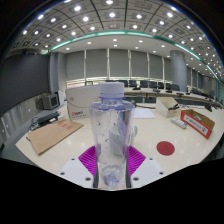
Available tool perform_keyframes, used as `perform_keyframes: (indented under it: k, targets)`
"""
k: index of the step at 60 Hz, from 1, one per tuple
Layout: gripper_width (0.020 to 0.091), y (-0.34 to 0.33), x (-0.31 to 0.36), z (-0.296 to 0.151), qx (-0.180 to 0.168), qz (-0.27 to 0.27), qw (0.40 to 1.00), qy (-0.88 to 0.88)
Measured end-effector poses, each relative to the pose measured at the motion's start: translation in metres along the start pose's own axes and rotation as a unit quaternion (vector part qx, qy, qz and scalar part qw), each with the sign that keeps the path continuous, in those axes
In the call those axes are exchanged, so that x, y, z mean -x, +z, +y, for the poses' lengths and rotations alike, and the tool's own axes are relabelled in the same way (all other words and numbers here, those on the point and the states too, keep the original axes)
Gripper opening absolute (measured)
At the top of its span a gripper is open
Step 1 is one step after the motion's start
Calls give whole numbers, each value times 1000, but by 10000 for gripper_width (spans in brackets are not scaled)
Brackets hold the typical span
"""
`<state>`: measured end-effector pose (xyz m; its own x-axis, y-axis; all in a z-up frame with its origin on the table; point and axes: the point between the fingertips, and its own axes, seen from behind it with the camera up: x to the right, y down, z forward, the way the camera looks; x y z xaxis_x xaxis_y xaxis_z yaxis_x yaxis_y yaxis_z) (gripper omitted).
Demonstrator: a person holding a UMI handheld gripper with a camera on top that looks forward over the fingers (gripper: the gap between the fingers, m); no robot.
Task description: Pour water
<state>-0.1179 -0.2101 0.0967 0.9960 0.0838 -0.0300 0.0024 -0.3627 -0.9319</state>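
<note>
A clear plastic water bottle [112, 135] with a white cap stands upright between my fingers, rising well above them. My gripper [112, 160] is shut on the bottle, the magenta pads [91, 157] pressing its lower sides. The bottle's base shows just above the dark housing. Water level inside is hard to tell. No cup or receiving vessel is visible; the bottle hides what lies straight ahead.
A white table [150, 135] spreads beyond the bottle. A flat cardboard piece [52, 135] lies at the left, a red round coaster [165, 148] at the right, and a red-and-white box [198, 122] farther right. Desks and monitors fill the room behind.
</note>
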Motion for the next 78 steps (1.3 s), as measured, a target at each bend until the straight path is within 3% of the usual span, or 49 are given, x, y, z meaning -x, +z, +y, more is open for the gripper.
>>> perform_keyframes:
  k: [2,15,27,34,41,59,68,78]
  targets:
    - [325,0,11,-7,-3,-8,1000,6]
    - [324,6,83,-80,-33,-78,986,145]
    - [323,36,117,-142,-42,-162,915,368]
    - [321,55,118,-161,-24,-218,810,543]
    - [321,73,105,-161,-9,-237,692,682]
    - [321,91,99,-147,14,-253,512,821]
    - [321,91,99,-145,22,-257,492,831]
    - [322,86,105,-146,40,-246,570,783]
